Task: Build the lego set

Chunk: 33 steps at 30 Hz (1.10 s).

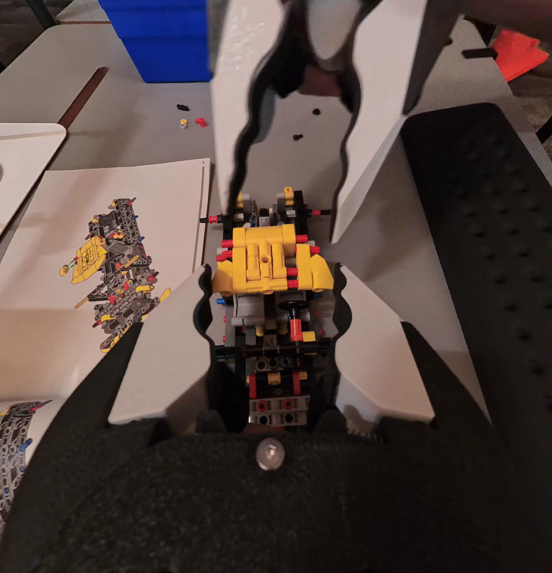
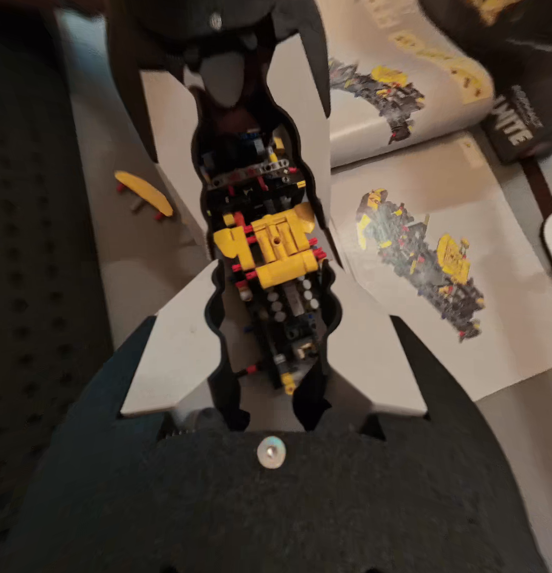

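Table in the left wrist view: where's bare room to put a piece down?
Bare table between blue bin and instruction booklet, left of the small loose pieces. Crowded mid-table: left gripper and right gripper flank the lego model.

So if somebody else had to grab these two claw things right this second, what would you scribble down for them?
Left gripper: shut on the lego model, clamping its rear half.
Right gripper: shut on the model's other end, facing the left one. The model is held between both, above the table.
Nearby: the open instruction booklet beside it, a loose yellow curved piece, small loose pins, a blue bin further back.
Done: chassis with yellow engine block and steering wheel fitted.
Left: body parts still to add, judging by the booklet. Don't let go of both ends together.
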{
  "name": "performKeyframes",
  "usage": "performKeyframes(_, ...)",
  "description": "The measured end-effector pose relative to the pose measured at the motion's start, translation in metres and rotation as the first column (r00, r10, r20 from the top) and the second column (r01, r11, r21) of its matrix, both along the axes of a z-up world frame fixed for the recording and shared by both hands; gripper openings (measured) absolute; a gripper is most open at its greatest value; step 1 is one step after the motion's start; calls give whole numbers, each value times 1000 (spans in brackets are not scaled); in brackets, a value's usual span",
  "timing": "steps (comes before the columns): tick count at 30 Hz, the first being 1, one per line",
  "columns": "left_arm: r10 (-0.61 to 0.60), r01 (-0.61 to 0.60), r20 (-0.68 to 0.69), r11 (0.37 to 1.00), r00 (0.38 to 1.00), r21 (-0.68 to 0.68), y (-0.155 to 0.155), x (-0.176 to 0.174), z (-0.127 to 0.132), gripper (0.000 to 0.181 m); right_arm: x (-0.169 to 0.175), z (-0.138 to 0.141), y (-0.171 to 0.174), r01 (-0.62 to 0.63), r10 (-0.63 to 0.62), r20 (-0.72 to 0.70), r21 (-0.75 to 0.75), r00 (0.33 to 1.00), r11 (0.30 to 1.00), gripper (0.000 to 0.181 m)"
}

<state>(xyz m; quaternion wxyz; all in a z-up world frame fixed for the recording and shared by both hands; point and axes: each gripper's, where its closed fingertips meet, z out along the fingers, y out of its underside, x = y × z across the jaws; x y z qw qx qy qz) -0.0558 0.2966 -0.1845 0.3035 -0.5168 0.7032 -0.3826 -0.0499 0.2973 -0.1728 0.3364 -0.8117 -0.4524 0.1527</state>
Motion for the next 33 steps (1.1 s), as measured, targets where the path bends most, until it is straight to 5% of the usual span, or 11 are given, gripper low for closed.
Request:
performKeyframes(7,14,-13,-5,999,1000,48,5,1,-3,70,-6,-20,9,-220,231,242,-75,942,973,66)
performKeyframes(13,36,-36,-5,999,999,-1,9,-4,2,67,2,-17,11,-198,206,279,-58,938,979,65)
performKeyframes(16,111,-110,4,992,994,-56,12,-24,14,67,13,0,8,-69,71,227,-14,971,998,65)
performKeyframes(19,185,-182,15,977,983,-111,4,-47,18,67,-1,15,-12,79,-79,4,-13,997,997,55)
performKeyframes(22,260,-257,11,960,966,-110,-10,-61,10,66,-20,-3,-27,244,-244,-112,-11,963,970,43)
performKeyframes(25,341,-338,42,939,939,-55,-12,-68,4,65,-24,-6,-24,483,-466,-254,2,847,876,17)
performKeyframes(28,400,-391,100,915,911,-100,-9,-70,7,60,-40,-9,-28,555,-567,-342,-143,749,819,22)
performKeyframes(33,403,-382,124,910,907,-159,-10,-74,6,59,-33,-35,-29,724,-745,-271,-194,609,662,22)
